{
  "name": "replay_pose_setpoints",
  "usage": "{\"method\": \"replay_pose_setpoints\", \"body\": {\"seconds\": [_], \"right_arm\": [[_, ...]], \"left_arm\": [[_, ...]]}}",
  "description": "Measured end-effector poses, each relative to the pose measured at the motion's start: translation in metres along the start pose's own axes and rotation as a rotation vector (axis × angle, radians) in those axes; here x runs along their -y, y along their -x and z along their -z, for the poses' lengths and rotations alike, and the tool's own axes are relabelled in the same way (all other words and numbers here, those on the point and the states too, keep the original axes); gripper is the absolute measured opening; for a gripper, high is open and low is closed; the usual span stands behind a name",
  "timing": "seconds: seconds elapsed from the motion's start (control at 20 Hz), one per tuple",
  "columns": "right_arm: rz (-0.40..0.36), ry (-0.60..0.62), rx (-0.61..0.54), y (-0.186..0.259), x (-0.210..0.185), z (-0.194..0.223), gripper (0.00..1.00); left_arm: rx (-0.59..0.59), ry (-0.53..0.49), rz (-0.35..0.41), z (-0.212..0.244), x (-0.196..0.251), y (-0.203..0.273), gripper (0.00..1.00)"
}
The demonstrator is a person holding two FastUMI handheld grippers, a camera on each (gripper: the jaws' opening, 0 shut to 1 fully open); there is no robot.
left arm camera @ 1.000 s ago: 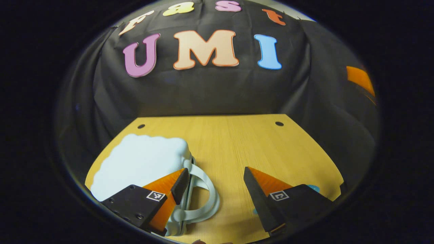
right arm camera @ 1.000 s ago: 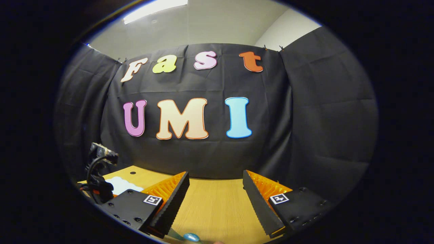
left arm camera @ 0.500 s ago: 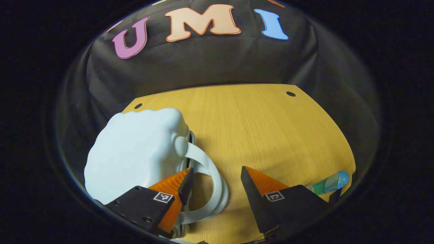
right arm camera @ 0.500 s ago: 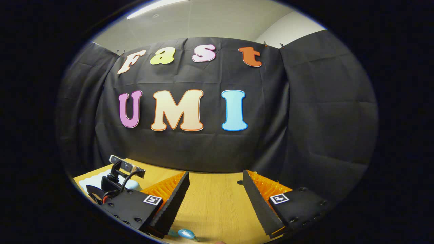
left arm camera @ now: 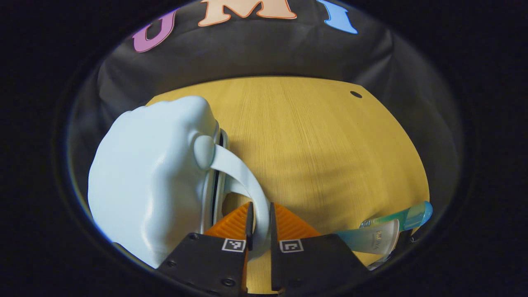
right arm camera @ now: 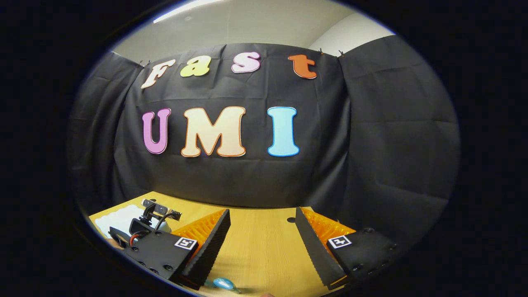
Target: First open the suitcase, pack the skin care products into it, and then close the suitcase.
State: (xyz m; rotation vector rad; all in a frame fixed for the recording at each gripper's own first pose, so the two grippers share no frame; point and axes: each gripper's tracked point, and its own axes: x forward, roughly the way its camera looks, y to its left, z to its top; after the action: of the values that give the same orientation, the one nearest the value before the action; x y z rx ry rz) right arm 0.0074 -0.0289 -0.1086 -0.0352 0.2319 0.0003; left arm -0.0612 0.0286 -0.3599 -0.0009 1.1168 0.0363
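A pale blue, cloud-shaped suitcase (left arm camera: 148,173) lies closed on the wooden table (left arm camera: 321,144), left in the left gripper view. Its looped handle (left arm camera: 243,177) curves out to the right, and my left gripper (left arm camera: 260,214) is shut on that loop near its lower end. Two skin care tubes lie at the table's right front: a pale translucent one (left arm camera: 371,241) and a teal one with a blue cap (left arm camera: 412,214). In the right gripper view my right gripper (right arm camera: 262,243) hangs open over the table (right arm camera: 255,255) with nothing between its fingers. A blue cap (right arm camera: 225,284) shows just below it.
The right gripper view has the suitcase (right arm camera: 117,218) at the far left, with the left gripper's body and cables (right arm camera: 152,214) in front of it. Black cloth walls the table at the back and sides. Small holes (left arm camera: 355,94) mark the far tabletop.
My left gripper has moved in toward the suitcase and shut on its handle loop; it stood open before. The right gripper has barely shifted and stays open.
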Motion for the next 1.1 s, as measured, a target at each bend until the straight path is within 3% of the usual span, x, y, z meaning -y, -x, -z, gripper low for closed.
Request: {"method": "replay_pose_setpoints", "body": {"seconds": [0.1, 0.25, 0.35, 0.5, 0.7, 0.85, 1.1], "right_arm": [[-0.013, 0.011, 0.014, 0.001, -0.005, -0.003, 0.99], [-0.030, 0.026, 0.032, 0.002, -0.012, -0.008, 0.99], [-0.046, 0.020, 0.037, 0.002, -0.017, -0.009, 0.99], [-0.068, 0.010, 0.046, 0.001, -0.025, -0.010, 0.99], [-0.102, -0.001, 0.056, -0.001, -0.040, -0.012, 0.99], [-0.118, -0.014, 0.053, -0.002, -0.052, -0.011, 0.99], [-0.144, -0.040, 0.061, -0.003, -0.078, -0.013, 0.99]], "left_arm": [[0.001, 0.006, 0.025, -0.004, 0.002, 0.007, 0.10], [0.051, -0.064, -0.027, -0.015, 0.006, 0.019, 0.03], [0.079, -0.077, -0.016, -0.020, 0.015, 0.024, 0.01], [0.099, -0.030, 0.029, -0.029, 0.013, 0.036, 0.00], [0.196, 0.002, 0.036, -0.061, 0.004, 0.066, 0.00], [0.268, 0.003, 0.029, -0.089, -0.021, 0.086, 0.00], [0.331, 0.116, 0.076, -0.115, -0.058, 0.130, 0.00]]}}
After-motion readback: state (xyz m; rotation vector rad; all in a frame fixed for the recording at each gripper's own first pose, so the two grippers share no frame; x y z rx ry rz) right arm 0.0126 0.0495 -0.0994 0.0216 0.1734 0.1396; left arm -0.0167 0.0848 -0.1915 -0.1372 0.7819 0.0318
